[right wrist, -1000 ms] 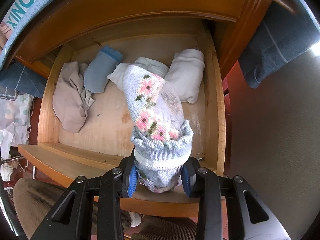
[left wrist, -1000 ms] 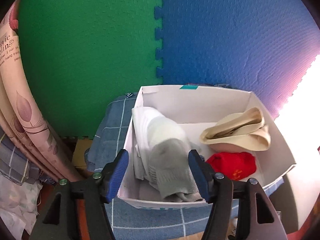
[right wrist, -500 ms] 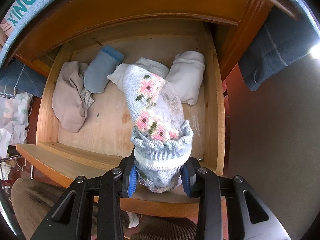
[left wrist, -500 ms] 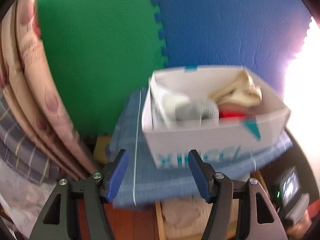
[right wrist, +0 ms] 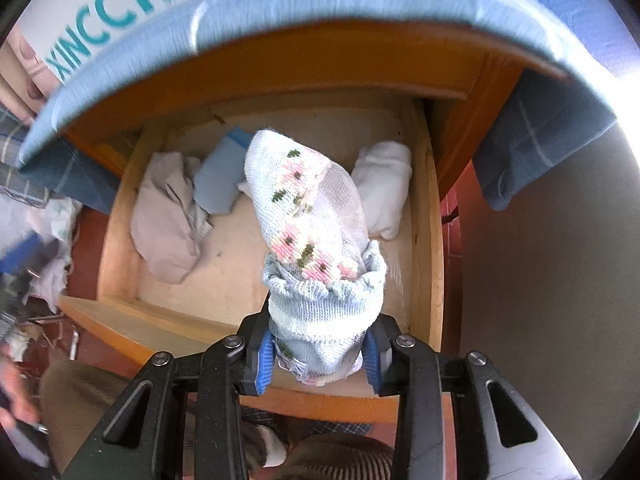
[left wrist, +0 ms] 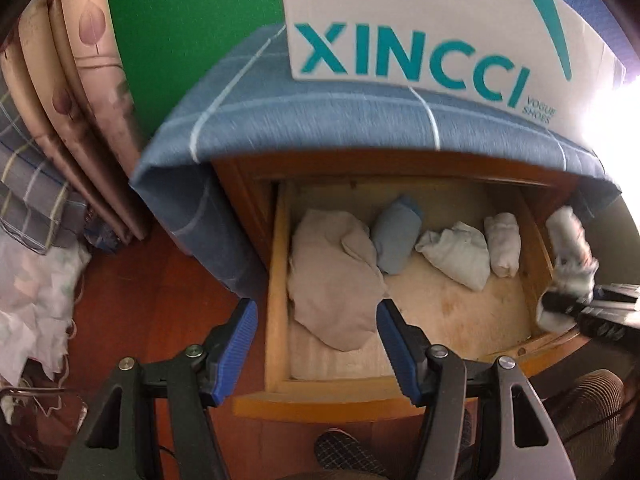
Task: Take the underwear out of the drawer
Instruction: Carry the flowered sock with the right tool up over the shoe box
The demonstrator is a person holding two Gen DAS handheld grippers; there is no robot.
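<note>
The wooden drawer (left wrist: 276, 280) stands open. In it lie a beige garment (left wrist: 332, 280), a blue roll (left wrist: 394, 240), a pale crumpled piece (left wrist: 456, 252) and a white roll (left wrist: 502, 244). My left gripper (left wrist: 316, 348) is open and empty above the drawer's front left, over the beige garment. My right gripper (right wrist: 320, 356) is shut on a light blue knitted roll with pink flowers (right wrist: 316, 240), held above the drawer's (right wrist: 424, 240) front right. That roll also shows at the right edge of the left wrist view (left wrist: 570, 248).
A white XINCCI shoe box (left wrist: 420, 32) stands on a blue checked cloth (left wrist: 280, 120) over the cabinet top. Curtains (left wrist: 80, 100) hang at the left. Red-brown floor (left wrist: 160, 300) lies left of the drawer. A person's legs (right wrist: 320, 456) are below.
My left gripper has swung down from over the shoe box to over the open drawer, still open. My right gripper has lifted slightly with the flowered roll still held.
</note>
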